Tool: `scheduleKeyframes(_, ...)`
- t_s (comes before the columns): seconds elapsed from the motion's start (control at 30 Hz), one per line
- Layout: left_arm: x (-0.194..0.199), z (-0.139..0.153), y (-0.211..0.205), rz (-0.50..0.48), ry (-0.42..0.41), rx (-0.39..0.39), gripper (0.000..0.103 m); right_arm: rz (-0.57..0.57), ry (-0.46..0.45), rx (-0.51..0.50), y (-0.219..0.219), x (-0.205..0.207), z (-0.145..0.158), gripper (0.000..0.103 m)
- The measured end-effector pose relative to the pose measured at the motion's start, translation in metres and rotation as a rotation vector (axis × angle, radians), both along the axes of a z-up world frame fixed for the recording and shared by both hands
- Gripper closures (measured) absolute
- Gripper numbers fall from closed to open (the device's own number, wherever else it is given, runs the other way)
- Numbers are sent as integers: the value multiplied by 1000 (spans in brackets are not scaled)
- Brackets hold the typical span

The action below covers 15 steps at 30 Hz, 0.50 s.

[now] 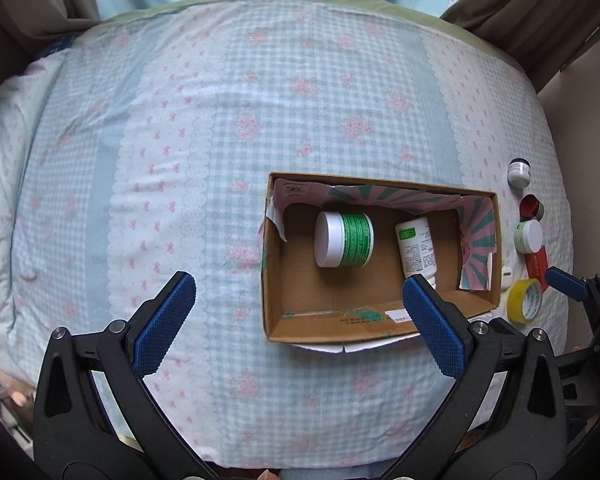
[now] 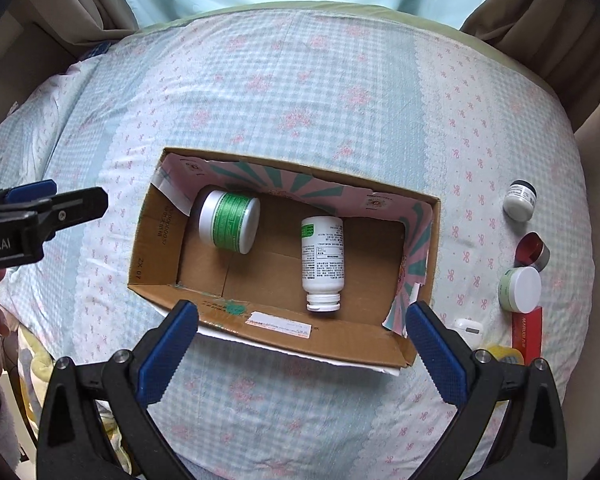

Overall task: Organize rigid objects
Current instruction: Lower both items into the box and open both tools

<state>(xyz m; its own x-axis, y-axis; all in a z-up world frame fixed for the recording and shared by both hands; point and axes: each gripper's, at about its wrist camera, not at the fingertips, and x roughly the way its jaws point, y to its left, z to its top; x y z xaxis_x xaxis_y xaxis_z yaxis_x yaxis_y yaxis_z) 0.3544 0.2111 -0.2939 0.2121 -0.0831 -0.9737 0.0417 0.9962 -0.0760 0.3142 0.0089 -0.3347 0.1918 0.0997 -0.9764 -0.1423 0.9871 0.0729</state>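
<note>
Nearest to me, both tools hung empty over the bed. The left hand-held gripper (image 1: pixel 300 312) had its blue pads spread wide apart with nothing between them, and the right hand-held gripper (image 2: pixel 302 332) was just as wide and just as bare, poised above the near wall of the cardboard box (image 2: pixel 284 332).

That near wall looked the first hazard: its flap was torn and sagging towards the bed's near edge, and the box sat on a soft quilt (image 2: pixel 300 92), not a firm surface. A careless downward push, I judged, could have tipped or folded the box.

Inside it, the white pill bottle (image 2: pixel 323 262) lay on its side, cap towards the near wall, and the green-labelled jar (image 2: pixel 230 222) lay on its side in the far left corner. Both were round and free to roll, so a nudge to the box might have sent them knocking about.

Off towards the bed's right edge, the loose things waited in a row: a yellow tape roll (image 1: pixel 525 301) nearest, a small white earbud case (image 2: pixel 469 327), a red flat box (image 2: pixel 527 332), then a white-lidded jar (image 2: pixel 520 289) resting against it, a red-capped pot (image 2: pixel 532 251), and a small dark-capped jar (image 2: pixel 520 201) furthest. They sat close together near the edge, and the quilt sloped away there. Reaching for one with the pads so wide could, to my eye, have bumped a neighbour off the bed.
</note>
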Motion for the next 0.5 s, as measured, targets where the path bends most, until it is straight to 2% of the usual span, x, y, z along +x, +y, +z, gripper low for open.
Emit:
scheduleKeyframes(0.2,-45,41,-12,27,-94,7,0,-59,-41,1,-26,-30,44,0)
scheduleKeyframes(0.4,-83,54,-53,1,-111,-1,0,-84,-109,-60,-76,-67,73,0)
scheduleKeyframes(0.5,-104,58,-82,-14,-132,-25,0,-99,-113,-47,-113,-85,77,0)
